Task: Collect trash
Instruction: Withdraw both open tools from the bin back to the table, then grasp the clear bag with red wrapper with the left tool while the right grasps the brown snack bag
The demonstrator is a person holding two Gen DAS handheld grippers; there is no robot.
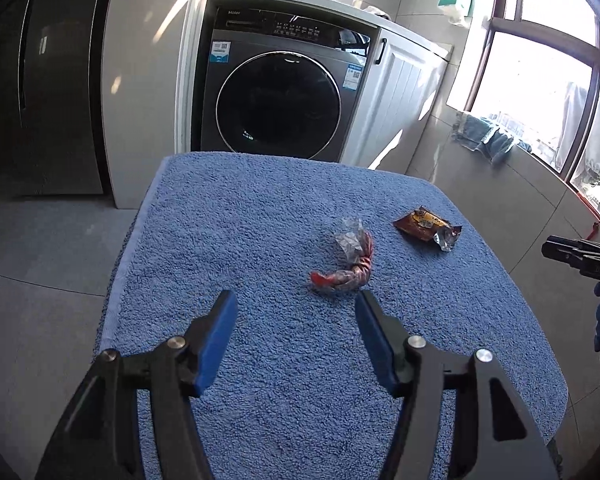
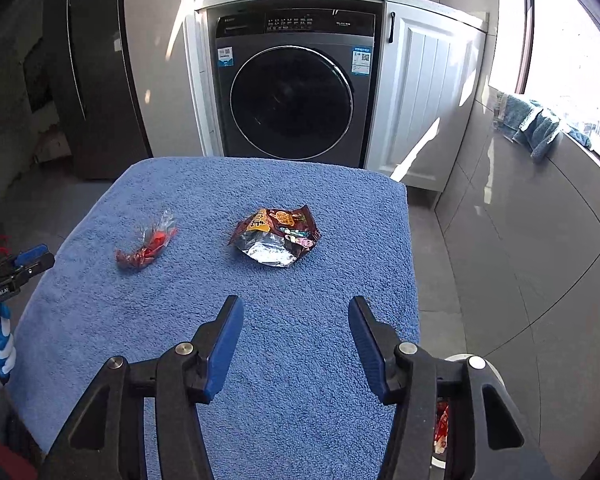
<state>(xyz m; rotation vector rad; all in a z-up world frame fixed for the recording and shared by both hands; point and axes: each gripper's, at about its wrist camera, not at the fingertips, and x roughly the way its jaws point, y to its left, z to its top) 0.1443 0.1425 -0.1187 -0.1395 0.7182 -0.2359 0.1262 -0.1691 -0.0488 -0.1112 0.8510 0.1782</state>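
A twisted red and clear plastic wrapper (image 1: 346, 262) lies on the blue towel (image 1: 260, 220) that covers the table. It also shows in the right wrist view (image 2: 146, 250). A crumpled brown and silver snack bag (image 1: 428, 227) lies to its right, and shows in the right wrist view (image 2: 278, 238). My left gripper (image 1: 296, 304) is open and empty, just short of the red wrapper. My right gripper (image 2: 296, 308) is open and empty, short of the snack bag.
A washing machine (image 2: 292, 96) stands behind the table, with a white cabinet (image 2: 424, 96) to its right. A white bin (image 2: 452, 400) with red trash inside stands on the floor at the table's right. Blue cloths (image 2: 536, 124) lie on the window ledge.
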